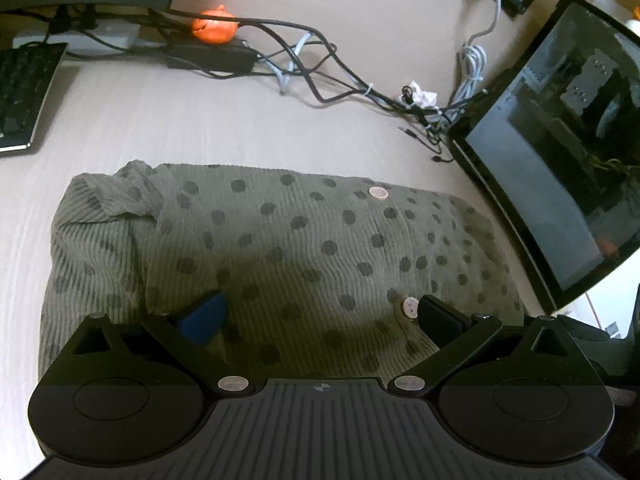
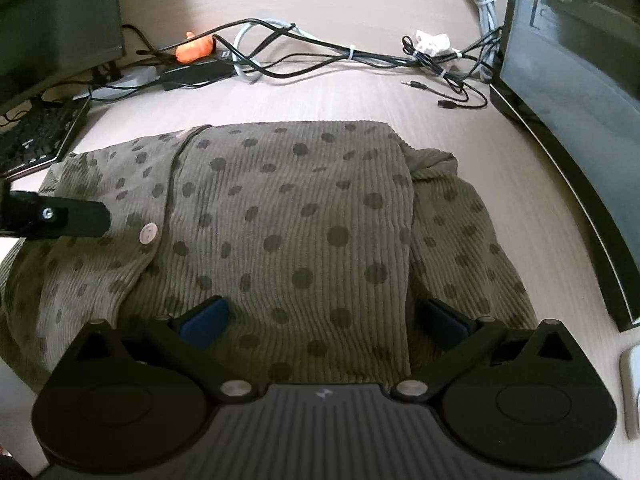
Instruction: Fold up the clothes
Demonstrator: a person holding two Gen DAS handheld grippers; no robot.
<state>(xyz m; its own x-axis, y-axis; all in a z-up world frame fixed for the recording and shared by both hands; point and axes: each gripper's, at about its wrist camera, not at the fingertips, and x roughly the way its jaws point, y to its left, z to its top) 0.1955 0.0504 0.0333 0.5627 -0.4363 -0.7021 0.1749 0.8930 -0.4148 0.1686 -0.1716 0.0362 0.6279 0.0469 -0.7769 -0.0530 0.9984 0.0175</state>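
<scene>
Cardigan (image 1: 280,256) under both spread-open fingers; only right view shows left gripper (image 2: 72,220) over it.

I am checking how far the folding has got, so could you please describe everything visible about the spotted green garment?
The garment is an olive-green, ribbed knit with dark polka dots and pale round buttons along one edge. It lies on the light wooden desk, partly folded into a rough rectangle, with a panel laid over the middle and a bunched sleeve at one side. Both hand-held grippers, left and right, sit open at its near edge, holding nothing.
</scene>
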